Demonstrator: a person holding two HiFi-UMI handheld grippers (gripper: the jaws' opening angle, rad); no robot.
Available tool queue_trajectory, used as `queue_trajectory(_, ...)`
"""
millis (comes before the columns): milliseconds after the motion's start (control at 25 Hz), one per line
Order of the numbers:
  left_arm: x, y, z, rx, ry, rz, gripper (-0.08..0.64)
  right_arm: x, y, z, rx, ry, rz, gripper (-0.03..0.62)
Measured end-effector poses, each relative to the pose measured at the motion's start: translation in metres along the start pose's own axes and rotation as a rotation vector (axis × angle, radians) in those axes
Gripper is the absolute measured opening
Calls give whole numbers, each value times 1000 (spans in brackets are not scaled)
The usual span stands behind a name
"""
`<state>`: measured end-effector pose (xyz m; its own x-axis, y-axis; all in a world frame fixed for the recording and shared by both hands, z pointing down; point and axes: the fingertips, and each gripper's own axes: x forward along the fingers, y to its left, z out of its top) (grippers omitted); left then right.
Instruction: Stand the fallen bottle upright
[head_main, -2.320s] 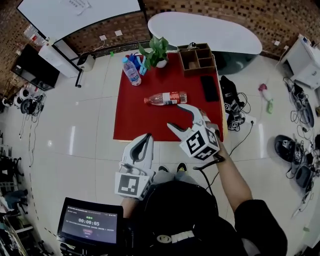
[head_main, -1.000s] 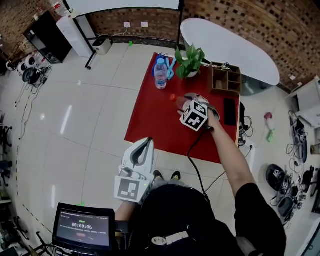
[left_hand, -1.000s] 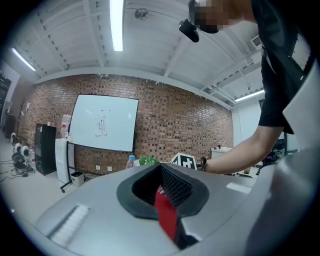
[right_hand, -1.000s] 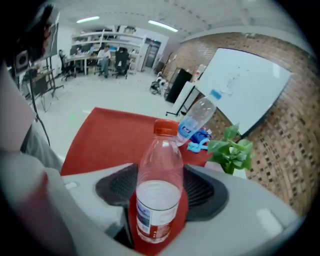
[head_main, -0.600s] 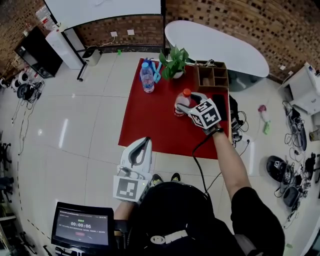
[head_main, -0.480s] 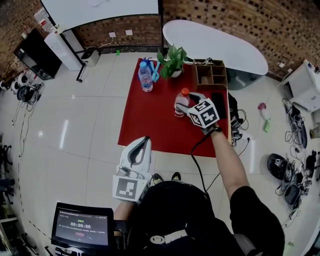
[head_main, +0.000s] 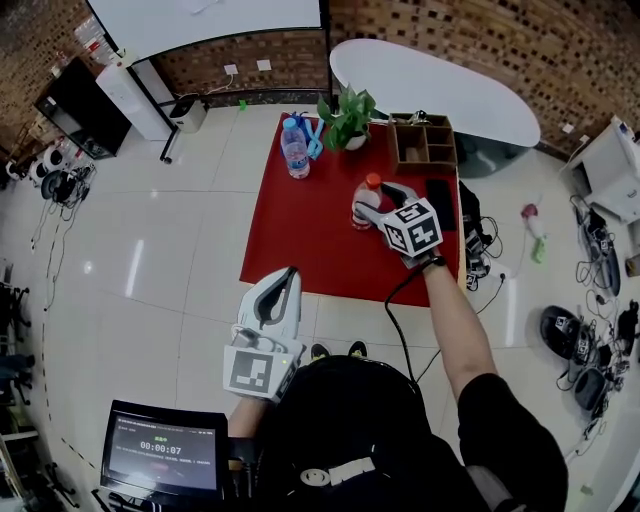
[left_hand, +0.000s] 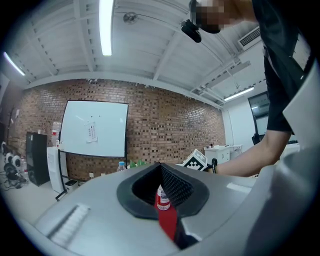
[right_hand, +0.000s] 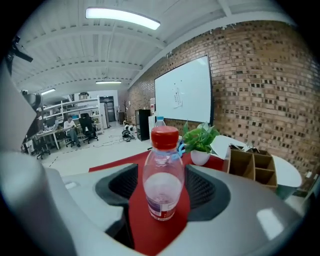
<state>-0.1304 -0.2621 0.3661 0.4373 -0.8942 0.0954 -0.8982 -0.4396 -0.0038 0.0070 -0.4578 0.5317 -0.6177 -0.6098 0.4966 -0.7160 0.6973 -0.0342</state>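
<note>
Clear plastic with a red cap and a red-and-white label, the bottle (head_main: 366, 200) stands upright on the red cloth (head_main: 300, 235), toward its far right part. The right gripper (head_main: 374, 201) straddles it: in the right gripper view its two dark ribbed pads sit just beside the bottle's flanks, spread apart, with the bottle's base resting on the cloth between them. That gripper's pale grey shell is smooth and rounded, and its black-and-white marker cube (head_main: 413, 228) is tilted. The right arm (head_main: 455, 330) is stretched well forward, the forearm bare below a black sleeve, and a black cable (head_main: 392, 320) trails back from the gripper.

The left gripper (head_main: 288, 276) is held low and close to the body, over glossy white floor tiles near the cloth's near edge. Its jaws are drawn nearly together, leaving a thin slit and gripping nothing.

Further back on the cloth are a blue-capped clear bottle (head_main: 295, 155), a leafy potted plant (head_main: 347, 118) and a wooden compartment box (head_main: 422, 145). Beyond them is a white oval table (head_main: 430, 85)
</note>
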Motion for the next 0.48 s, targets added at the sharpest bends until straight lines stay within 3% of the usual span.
queue_trajectory(200,3,-7,6,4,-27,-27,0,-22,-2,5,-7,-16,-35,287)
queue_trajectory(400,10,-12,13,-3,-46,-66,0,-79,20,35,27,-147,-7,287)
queue_trajectory(440,11,-13,15,-6,-45,-69,0,-95,28,41,43,-187,-8,280)
queue_trajectory(480,12,-15,17,-10,-45,-74,0,-111,34,46,66,-228,-25,206)
